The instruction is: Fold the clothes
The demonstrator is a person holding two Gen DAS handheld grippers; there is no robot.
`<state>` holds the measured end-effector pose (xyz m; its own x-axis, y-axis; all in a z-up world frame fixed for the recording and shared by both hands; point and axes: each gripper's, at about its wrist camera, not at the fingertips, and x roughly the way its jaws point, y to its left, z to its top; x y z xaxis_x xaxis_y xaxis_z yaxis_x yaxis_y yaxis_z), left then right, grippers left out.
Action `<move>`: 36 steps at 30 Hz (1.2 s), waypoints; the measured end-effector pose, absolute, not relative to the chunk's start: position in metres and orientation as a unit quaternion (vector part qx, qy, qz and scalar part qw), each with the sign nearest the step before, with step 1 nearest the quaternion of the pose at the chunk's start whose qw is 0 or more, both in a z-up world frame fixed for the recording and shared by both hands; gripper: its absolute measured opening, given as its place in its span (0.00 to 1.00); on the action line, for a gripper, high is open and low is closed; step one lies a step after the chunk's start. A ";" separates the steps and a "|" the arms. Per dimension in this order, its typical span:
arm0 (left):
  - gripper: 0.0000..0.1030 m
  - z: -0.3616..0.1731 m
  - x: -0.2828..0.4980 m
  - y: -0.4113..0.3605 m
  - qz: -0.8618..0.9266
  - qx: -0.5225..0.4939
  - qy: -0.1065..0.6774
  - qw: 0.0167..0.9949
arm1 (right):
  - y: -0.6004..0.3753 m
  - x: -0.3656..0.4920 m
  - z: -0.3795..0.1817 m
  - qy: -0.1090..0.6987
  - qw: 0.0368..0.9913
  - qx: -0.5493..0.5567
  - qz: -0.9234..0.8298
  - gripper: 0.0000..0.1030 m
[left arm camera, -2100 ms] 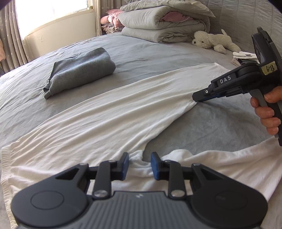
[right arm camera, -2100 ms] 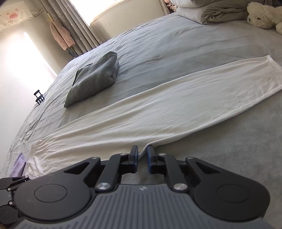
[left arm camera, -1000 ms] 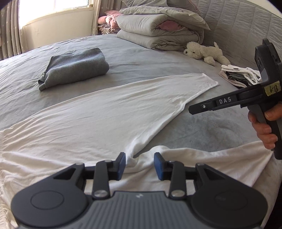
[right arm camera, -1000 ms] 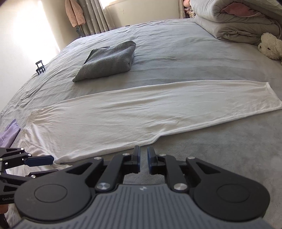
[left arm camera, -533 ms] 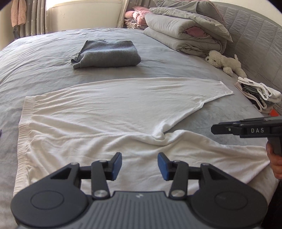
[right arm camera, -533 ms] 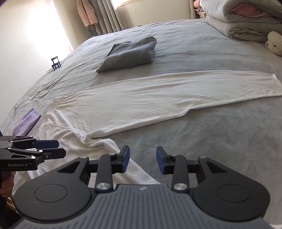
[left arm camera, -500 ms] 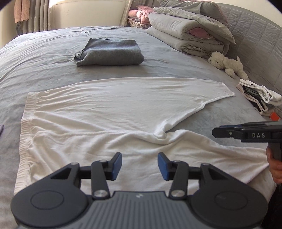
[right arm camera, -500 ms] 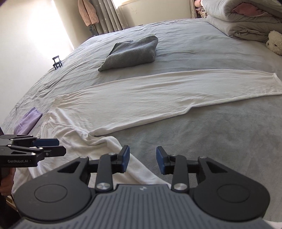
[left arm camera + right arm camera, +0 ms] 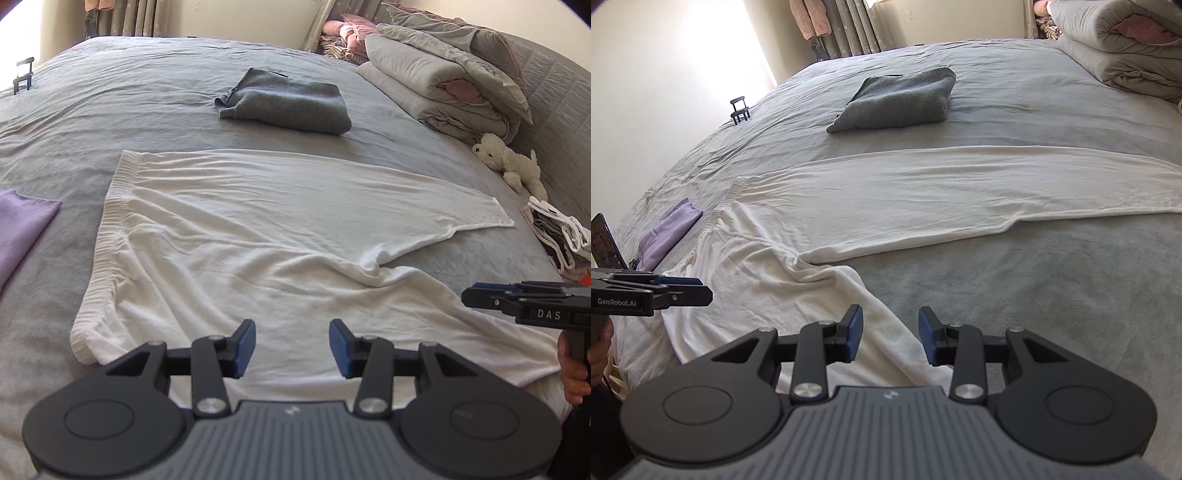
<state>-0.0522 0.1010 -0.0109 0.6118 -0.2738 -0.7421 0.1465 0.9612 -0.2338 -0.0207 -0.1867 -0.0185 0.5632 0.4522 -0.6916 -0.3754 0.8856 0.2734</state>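
A pair of white trousers (image 9: 258,236) lies spread on the grey bed (image 9: 110,110), waistband at the left. The far leg lies flat and points right; the near leg is wrinkled along the bed's front edge. It also shows in the right wrist view (image 9: 923,192). My left gripper (image 9: 291,345) is open and empty above the near leg. My right gripper (image 9: 890,334) is open and empty above the near leg's lower part. Each gripper appears side-on in the other's view, the right gripper (image 9: 480,297) at right, the left gripper (image 9: 698,293) at left.
A folded grey sweater (image 9: 288,105) lies beyond the trousers. A purple garment (image 9: 22,225) lies at the left. Folded duvets (image 9: 443,85), a white plush toy (image 9: 509,162) and a small pile of clothes (image 9: 557,232) sit at the right by the headboard.
Both grippers have let go of the trousers and opened. They have drawn back toward the bed's front edge, and the left view has swung left so the waistband shows.
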 end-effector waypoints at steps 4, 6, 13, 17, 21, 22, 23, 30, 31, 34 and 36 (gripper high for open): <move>0.43 -0.010 -0.056 0.094 -0.117 -0.061 0.423 0.897 | -0.180 -0.014 -0.024 0.406 0.882 0.043 0.237 0.37; 0.43 -0.006 -0.059 0.094 -0.109 -0.056 0.422 0.898 | -0.181 -0.016 -0.022 0.403 0.884 0.043 0.233 0.37; 0.44 0.009 -0.080 0.129 -0.043 -0.093 0.429 0.898 | -0.167 -0.044 -0.003 0.395 0.872 0.005 0.289 0.37; 0.44 0.009 -0.096 0.148 0.003 -0.131 0.425 0.896 | -0.148 -0.066 0.001 0.391 0.859 -0.027 0.328 0.37; 0.43 0.000 -0.102 0.170 0.038 -0.199 0.418 0.886 | -0.135 -0.091 -0.001 0.391 0.844 -0.062 0.361 0.37; 0.42 -0.005 -0.102 0.175 0.046 -0.221 0.416 0.881 | -0.132 -0.096 -0.002 0.392 0.841 -0.071 0.368 0.37; 0.42 -0.010 -0.101 0.180 0.054 -0.243 0.413 0.876 | -0.129 -0.101 -0.004 0.392 0.838 -0.081 0.372 0.37; 0.28 -0.034 -0.101 0.190 0.114 -0.312 0.375 0.865 | -0.115 -0.124 -0.022 0.375 0.839 -0.167 0.356 0.37; 0.17 -0.036 -0.101 0.190 0.118 -0.313 0.373 0.865 | -0.113 -0.127 -0.025 0.371 0.840 -0.180 0.351 0.37; 0.01 -0.036 -0.102 0.190 0.129 -0.305 0.371 0.868 | -0.110 -0.127 -0.031 0.368 0.841 -0.200 0.343 0.22; 0.01 -0.030 -0.107 0.189 0.136 -0.287 0.360 0.877 | -0.108 -0.126 -0.032 0.367 0.843 -0.213 0.330 0.00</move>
